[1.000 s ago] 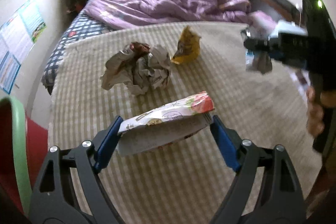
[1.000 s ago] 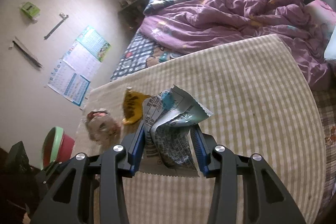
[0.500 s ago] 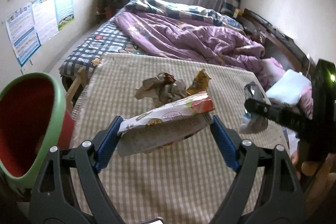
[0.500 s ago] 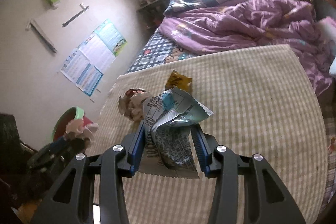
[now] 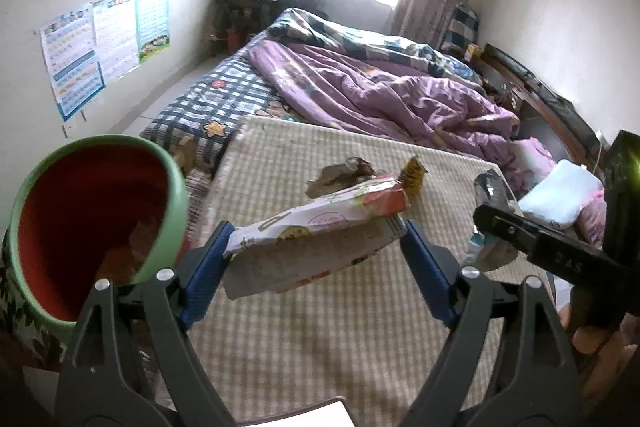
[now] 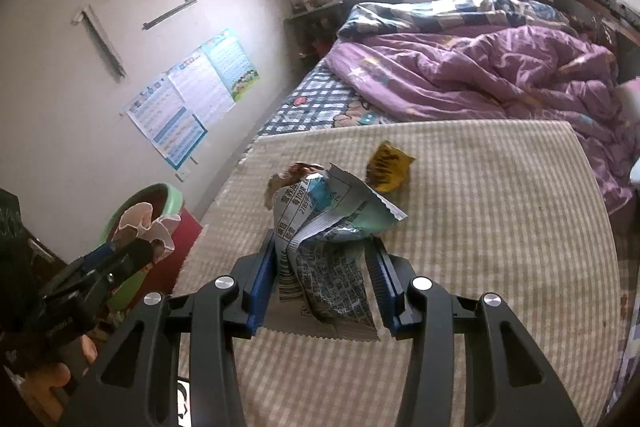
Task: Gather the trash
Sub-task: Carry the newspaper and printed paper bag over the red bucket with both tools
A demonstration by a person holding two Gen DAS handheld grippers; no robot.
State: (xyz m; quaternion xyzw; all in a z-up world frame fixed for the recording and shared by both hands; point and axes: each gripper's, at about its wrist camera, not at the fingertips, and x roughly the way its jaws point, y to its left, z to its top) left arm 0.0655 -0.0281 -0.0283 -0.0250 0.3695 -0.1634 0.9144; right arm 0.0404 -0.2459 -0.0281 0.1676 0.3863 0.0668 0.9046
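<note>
left gripper: the left gripper (image 5: 316, 251) is clamped on a white-and-red snack wrapper (image 5: 320, 227), held in the air at frame centre of the left view; it shows at lower left of the right view (image 6: 132, 247)
right gripper: the right gripper (image 6: 326, 271) is pinched on a crumpled teal-and-white printed wrapper (image 6: 332, 227); seen side-on at right of the left view (image 5: 492, 223), wrapper bunched at its tip
bin: green-rimmed bin with red inside (image 5: 96, 223), lower left of the left view, just beside the bench edge; rim also shows at left of the right view (image 6: 160, 195)
bin contents: something orange-brown lies at the bottom, too dim to name
bench: checked cloth-covered bench (image 5: 360, 339) fills the lower half of both views
left on bench: crumpled brown-grey paper wad (image 5: 340, 175) and yellow wrapper (image 6: 390, 167), near each other toward the far edge, mid-frame
done: two pieces lifted, one per gripper, both off the bench
not done: neither held piece is in the bin yet; the left one sits just right of the rim, not over the opening
remaining: drop both held wrappers, then fetch the wad and the yellow wrapper
progress judgement: roughly half through, no drop visible for this pair
background: bed with purple quilt (image 5: 400, 95) behind the bench, charts on the wall at upper left
</note>
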